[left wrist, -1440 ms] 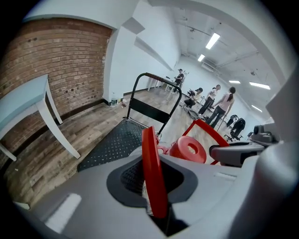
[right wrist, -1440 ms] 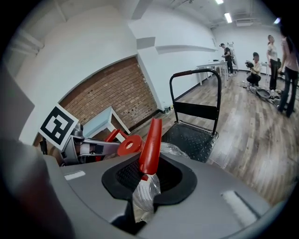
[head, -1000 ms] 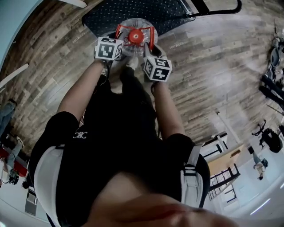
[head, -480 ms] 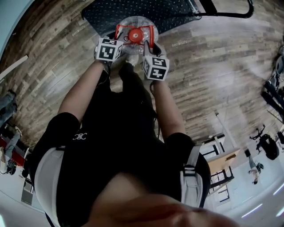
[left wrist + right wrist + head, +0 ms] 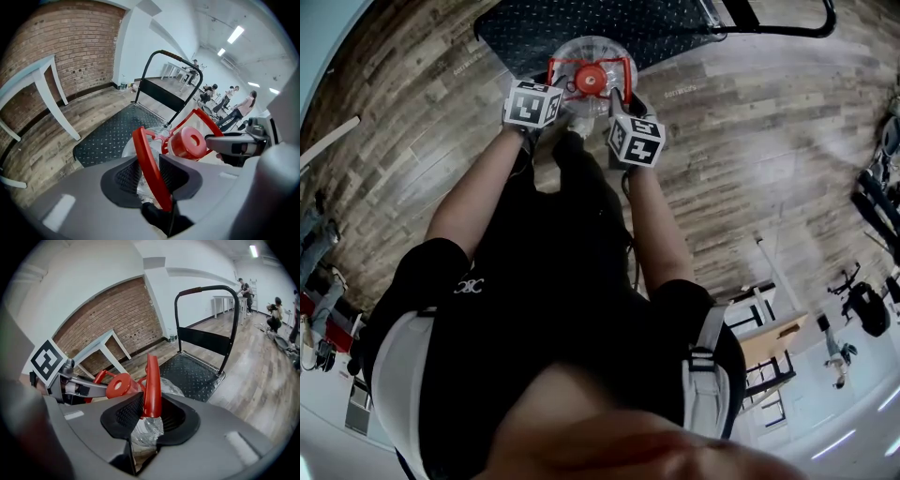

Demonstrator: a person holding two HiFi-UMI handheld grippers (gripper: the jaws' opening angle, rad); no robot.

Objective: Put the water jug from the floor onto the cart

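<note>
A clear water jug (image 5: 581, 52) with a red cap (image 5: 588, 81) and a red carry handle (image 5: 149, 171) stands at the near edge of the cart's black studded deck (image 5: 609, 23). My left gripper (image 5: 553, 91) is at the handle's left side and my right gripper (image 5: 615, 97) at its right side. In the left gripper view the handle strip runs between the jaws with gaps beside it, and the jaws are opening. In the right gripper view the handle (image 5: 152, 380) leans on one pad with a gap at the other, and these jaws are opening too.
The cart's black push handle (image 5: 206, 289) rises at the deck's far end. A white table (image 5: 105, 345) stands by the brick wall (image 5: 79, 51). Wood-plank floor surrounds the cart. People and equipment are far off at the right (image 5: 862, 300).
Both grippers and the jug have sunk a little and shifted slightly toward the cart deck. The person's stance is unchanged.
</note>
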